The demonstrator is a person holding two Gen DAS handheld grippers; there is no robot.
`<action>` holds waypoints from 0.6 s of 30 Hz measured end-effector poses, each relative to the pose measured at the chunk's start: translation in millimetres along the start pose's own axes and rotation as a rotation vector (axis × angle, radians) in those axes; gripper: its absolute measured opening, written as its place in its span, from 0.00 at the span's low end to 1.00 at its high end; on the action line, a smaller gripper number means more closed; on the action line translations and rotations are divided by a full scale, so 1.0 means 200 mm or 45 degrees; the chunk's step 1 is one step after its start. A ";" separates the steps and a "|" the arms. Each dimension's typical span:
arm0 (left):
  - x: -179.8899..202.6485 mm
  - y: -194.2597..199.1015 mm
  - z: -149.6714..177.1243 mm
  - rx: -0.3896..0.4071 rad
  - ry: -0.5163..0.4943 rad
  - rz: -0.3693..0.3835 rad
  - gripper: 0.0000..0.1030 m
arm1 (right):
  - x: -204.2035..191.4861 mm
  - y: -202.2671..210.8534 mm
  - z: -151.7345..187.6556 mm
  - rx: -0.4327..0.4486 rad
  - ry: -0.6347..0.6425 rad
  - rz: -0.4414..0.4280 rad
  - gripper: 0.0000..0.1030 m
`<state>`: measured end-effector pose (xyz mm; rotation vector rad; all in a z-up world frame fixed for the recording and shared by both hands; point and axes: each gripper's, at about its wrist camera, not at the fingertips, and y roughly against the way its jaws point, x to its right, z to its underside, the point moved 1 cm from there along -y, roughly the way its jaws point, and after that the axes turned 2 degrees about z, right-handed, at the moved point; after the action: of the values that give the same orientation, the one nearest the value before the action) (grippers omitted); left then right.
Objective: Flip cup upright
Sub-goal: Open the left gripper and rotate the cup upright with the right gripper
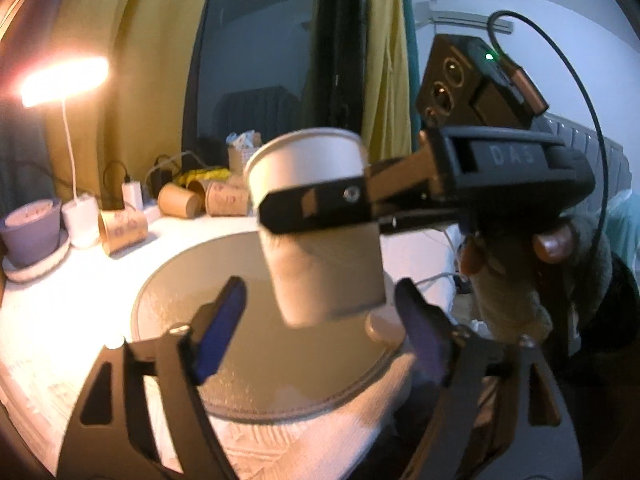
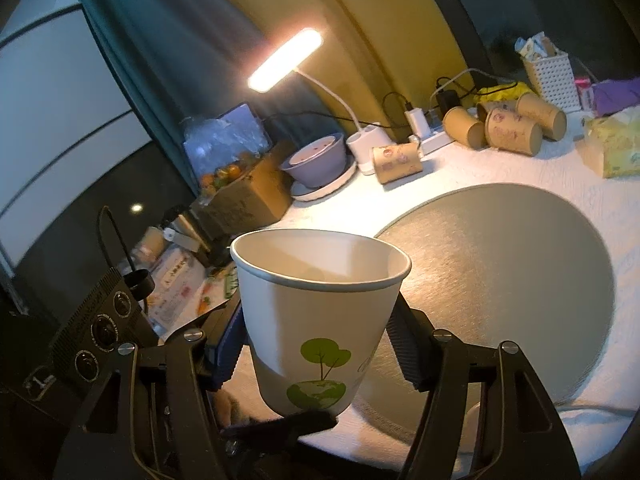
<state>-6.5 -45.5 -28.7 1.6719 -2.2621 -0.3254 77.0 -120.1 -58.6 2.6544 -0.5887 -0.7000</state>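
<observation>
- Cup [image 2: 320,320]: white paper, tree print, held in the air above the round grey mat [image 2: 500,272]; mouth up, long axis near vertical w/ slight tilt.
- Right hand-held gripper [image 2: 316,344]: clamped on the cup wall, one finger each side at about mid-height; cup sits directly ahead of its camera.
- Left hand-held gripper [image 1: 320,336]: fingers apart, not touching anything; cup base hangs just above and between them. Right is the nearer one, already carrying the cup.
- Key relation: mat lies straight below the cup, so the coming move looks like a plain descent & release; the flip seems essentially done.
- Obstruction: the left fingers sit under the cup and may need to clear off before set-down.
- Surroundings on the bench [image 2: 460,168]: brown paper cups [image 2: 512,130] lying on their sides, desk lamp [image 2: 286,60], purple bowl [image 2: 316,158], all well apart from the mat.
</observation>
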 end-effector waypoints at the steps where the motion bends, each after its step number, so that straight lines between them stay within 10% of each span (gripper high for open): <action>1: -0.02 0.00 0.00 -0.006 0.018 -0.001 0.77 | 0.01 0.00 -0.01 0.004 0.009 0.019 0.66; 18: -0.44 -0.12 0.10 -0.240 0.434 -0.087 0.77 | 0.22 -0.32 -0.11 0.041 0.242 0.569 0.66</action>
<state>31.0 32.3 -64.8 1.5745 -1.8707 -0.2396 143.1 -81.2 -83.9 2.4470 -1.0932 -0.3060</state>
